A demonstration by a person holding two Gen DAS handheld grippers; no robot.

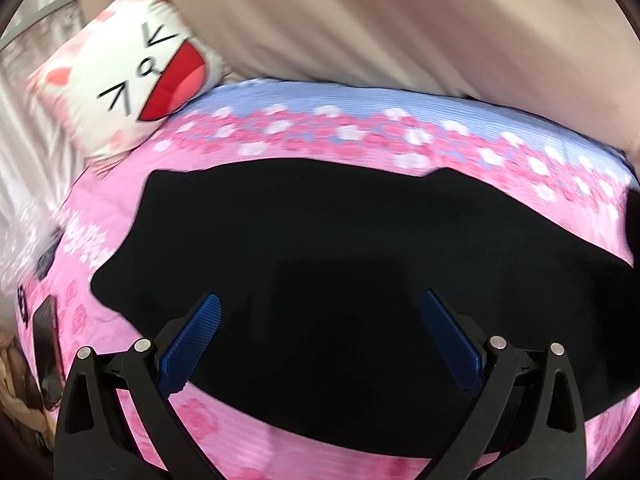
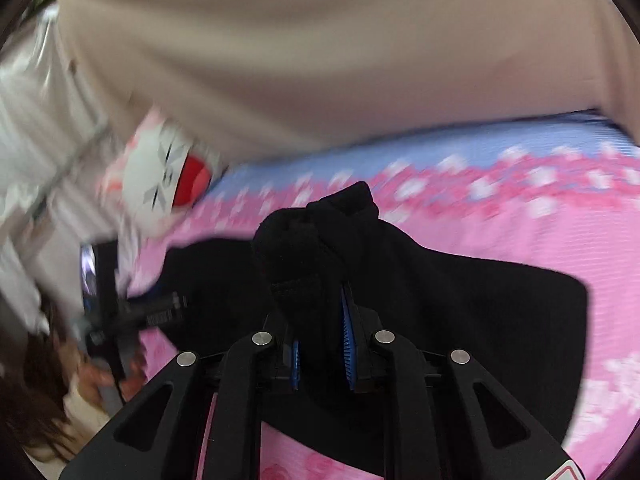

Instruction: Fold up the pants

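Across a pink floral bedsheet (image 1: 132, 216) with a blue band lie black pants (image 1: 340, 248), spread flat. Over them the left gripper (image 1: 320, 312) hovers with blue pads wide apart and empty, while the right gripper (image 2: 320, 320) is clamped on a bunched fold of the pants (image 2: 320, 240). Beyond sits a cartoon cat-face pillow (image 1: 132, 80) against beige fabric (image 1: 400, 20); no writing is legible

Pants (image 1: 340, 264): plain black, no visible pattern. Bed cover (image 1: 304, 136): pink with darker pink and white flowers, a pale blue band along the far edge. Pillow (image 1: 132, 76): white cartoon face, black line features, red open mouth, pink border. Tongs (image 1: 320, 340): black frame, blue ribbed pads.
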